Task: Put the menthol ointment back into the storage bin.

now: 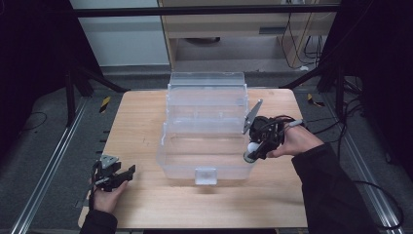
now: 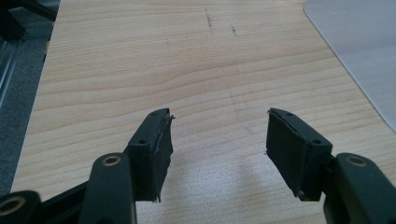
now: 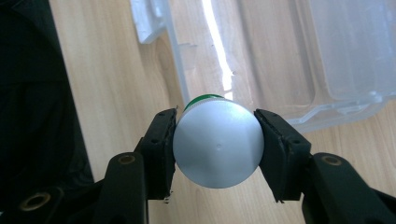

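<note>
Left gripper [image 1: 127, 171]: your jaws gape wide, empty, low over the table [image 1: 146, 136].
Right gripper [image 1: 256, 148]: you're clamping a white-capped bottle [image 3: 217, 143], cap toward you.
Clear box [image 1: 204, 141]: open, its right wall directly beneath the bottle.

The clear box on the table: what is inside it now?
The clear box is open and looks empty; the wood shows through its bottom. The right gripper holds a white-capped bottle at its right rim, hiding that corner.
</note>
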The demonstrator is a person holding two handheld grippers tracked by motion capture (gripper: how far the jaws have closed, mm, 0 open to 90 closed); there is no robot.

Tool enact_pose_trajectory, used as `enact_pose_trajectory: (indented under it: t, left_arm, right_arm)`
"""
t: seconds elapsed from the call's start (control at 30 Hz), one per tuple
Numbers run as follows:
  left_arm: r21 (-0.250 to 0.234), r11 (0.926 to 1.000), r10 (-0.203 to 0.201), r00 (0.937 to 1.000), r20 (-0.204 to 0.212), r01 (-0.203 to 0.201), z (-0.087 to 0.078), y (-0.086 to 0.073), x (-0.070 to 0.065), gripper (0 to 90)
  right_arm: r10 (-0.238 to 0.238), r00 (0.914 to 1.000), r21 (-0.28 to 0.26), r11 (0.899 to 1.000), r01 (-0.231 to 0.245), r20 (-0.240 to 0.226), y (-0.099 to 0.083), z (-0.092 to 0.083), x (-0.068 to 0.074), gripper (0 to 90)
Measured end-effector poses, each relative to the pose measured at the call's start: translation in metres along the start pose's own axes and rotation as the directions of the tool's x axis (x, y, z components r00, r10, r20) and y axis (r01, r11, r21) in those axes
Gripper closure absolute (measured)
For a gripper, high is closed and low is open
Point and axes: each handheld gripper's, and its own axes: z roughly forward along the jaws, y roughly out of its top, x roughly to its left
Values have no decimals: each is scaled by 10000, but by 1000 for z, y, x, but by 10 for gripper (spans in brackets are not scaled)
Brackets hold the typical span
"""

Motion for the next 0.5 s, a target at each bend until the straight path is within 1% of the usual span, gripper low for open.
enact_pose_trajectory:
  t: [0.23, 0.27, 0.3, 0.33, 0.4, 0.5]
  left_arm:
    - [-24, 10000, -15, 10000, -1, 15, 0, 0, 0, 403]
    - [-13, 10000, -13, 10000, 1, 13, 0, 0, 0, 402]
    - [-13, 10000, -10, 10000, -6, 10, 0, 0, 1, 402]
    - [-8, 10000, -12, 10000, -3, 12, 0, 0, 1, 403]
    - [-8, 10000, -13, 10000, -8, 13, 0, 0, 1, 403]
    - [-16, 10000, -9, 10000, 5, 9, 0, 0, 1, 403]
  right_arm:
    - [-132, 9999, -59, 9999, 132, 44, 5, 12, -9, 504]
    - [-219, 9997, -90, 9997, 219, 55, 6, 13, -10, 504]
    - [-132, 9999, -89, 9999, 132, 65, 7, 14, -11, 505]
    - [-208, 9997, -117, 9997, 209, 85, 7, 16, -13, 505]
    - [-147, 9998, -111, 9998, 149, 122, 8, 19, -15, 504]
    - [-259, 9995, -111, 9996, 261, 165, 9, 25, -18, 504]
